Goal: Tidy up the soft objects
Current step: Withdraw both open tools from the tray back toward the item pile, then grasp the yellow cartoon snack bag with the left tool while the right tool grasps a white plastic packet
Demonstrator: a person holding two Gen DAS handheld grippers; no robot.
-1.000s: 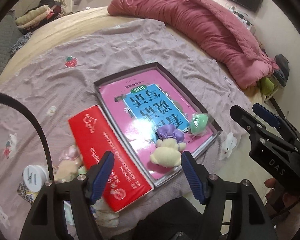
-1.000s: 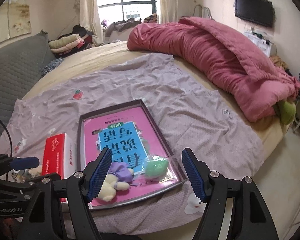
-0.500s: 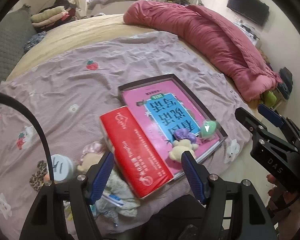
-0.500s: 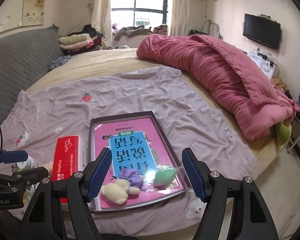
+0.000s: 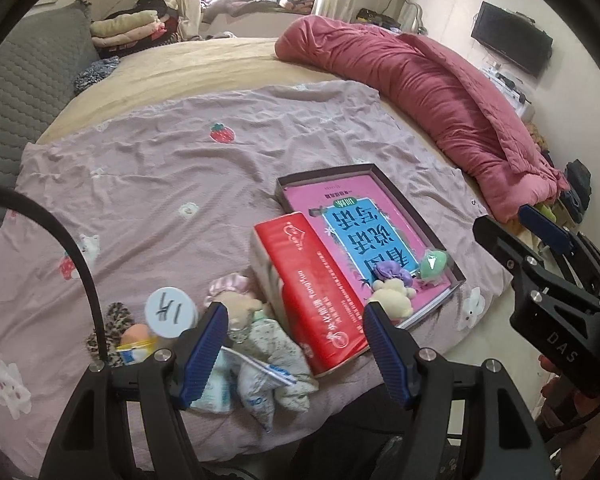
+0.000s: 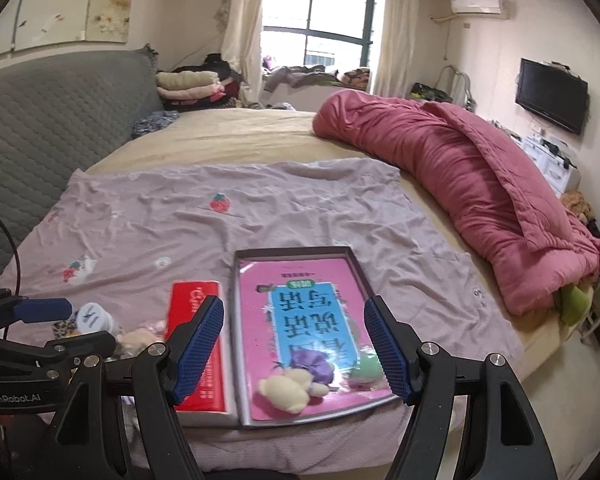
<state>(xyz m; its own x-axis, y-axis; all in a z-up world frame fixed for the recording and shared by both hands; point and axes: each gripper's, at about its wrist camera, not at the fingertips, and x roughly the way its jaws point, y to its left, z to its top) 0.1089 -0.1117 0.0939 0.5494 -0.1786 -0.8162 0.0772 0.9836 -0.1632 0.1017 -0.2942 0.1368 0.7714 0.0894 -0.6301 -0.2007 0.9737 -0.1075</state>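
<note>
A shallow box lid with a pink and blue cover (image 5: 364, 232) (image 6: 300, 312) lies on the lilac sheet. In it sit a cream plush bear with a purple piece (image 5: 392, 292) (image 6: 292, 384) and a green soft toy (image 5: 434, 264) (image 6: 366, 366). Left of a red tissue pack (image 5: 320, 304) (image 6: 196, 344) lies a heap of soft things: a plush (image 5: 240, 308), patterned cloth (image 5: 276, 356), a leopard scrunchie (image 5: 108, 332). My left gripper (image 5: 296, 352) is open and empty above the heap. My right gripper (image 6: 294, 344) is open and empty above the lid.
A white round lid marked in ink (image 5: 170, 312) lies by the heap. A rolled pink duvet (image 6: 460, 184) lies along the bed's right side. A grey headboard (image 6: 48, 112) stands at left. The bed's near edge drops to the floor (image 6: 560, 392).
Both grippers have pulled back and tilted up, so more of the bed and room shows. The left view has swung left, bringing the heap of soft things into sight. Both stayed open.
</note>
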